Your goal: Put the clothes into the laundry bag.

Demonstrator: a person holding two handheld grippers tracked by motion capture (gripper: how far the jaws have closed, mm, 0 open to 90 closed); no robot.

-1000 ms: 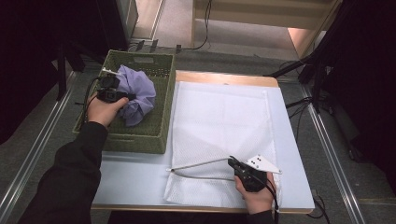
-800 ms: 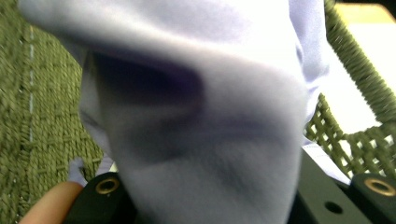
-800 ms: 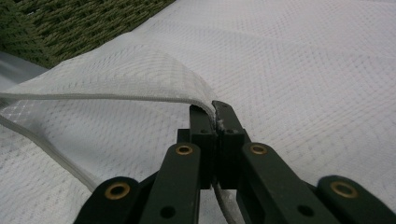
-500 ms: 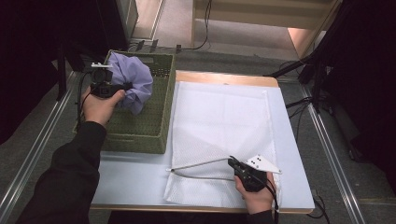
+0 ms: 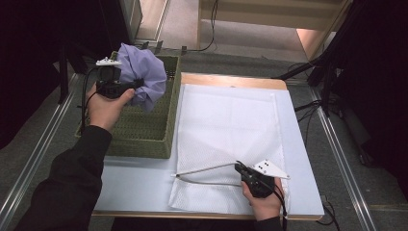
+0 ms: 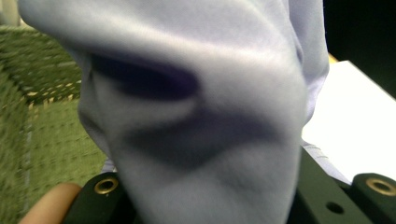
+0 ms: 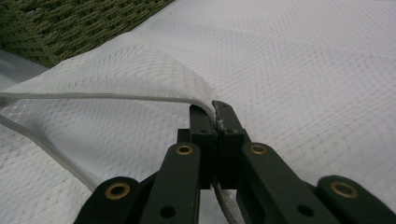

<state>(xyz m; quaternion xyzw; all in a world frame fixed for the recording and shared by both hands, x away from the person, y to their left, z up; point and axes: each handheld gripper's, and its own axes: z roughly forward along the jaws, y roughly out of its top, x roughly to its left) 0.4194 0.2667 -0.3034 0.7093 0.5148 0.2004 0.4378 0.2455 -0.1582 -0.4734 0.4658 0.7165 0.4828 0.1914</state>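
A crumpled lilac cloth [image 5: 142, 79] hangs above the green woven basket [image 5: 139, 134], with my left gripper [image 5: 132, 86] shut on it. In the left gripper view the lilac cloth [image 6: 196, 116] bulges out between the jaws and hides their tips. A white mesh laundry bag [image 5: 231, 125] lies flat on the table. My right gripper [image 5: 239, 167] is shut on the upper edge of the bag's mouth and holds it lifted, so the mouth gapes toward the basket. The right gripper view has the jaws [image 7: 215, 112] pinched on the white rim of the mesh bag [image 7: 140, 74].
The basket stands at the table's left, its right wall beside the bag. The white table top [image 5: 139, 187] shows in front of the basket. A wooden board edge [image 5: 231, 81] runs behind the bag. Cables and dark stands lie on the floor at the far right.
My left gripper has lifted the lilac cloth out of the basket, upward and a little toward the far side. The right gripper and the bag's mouth have stayed as they were.
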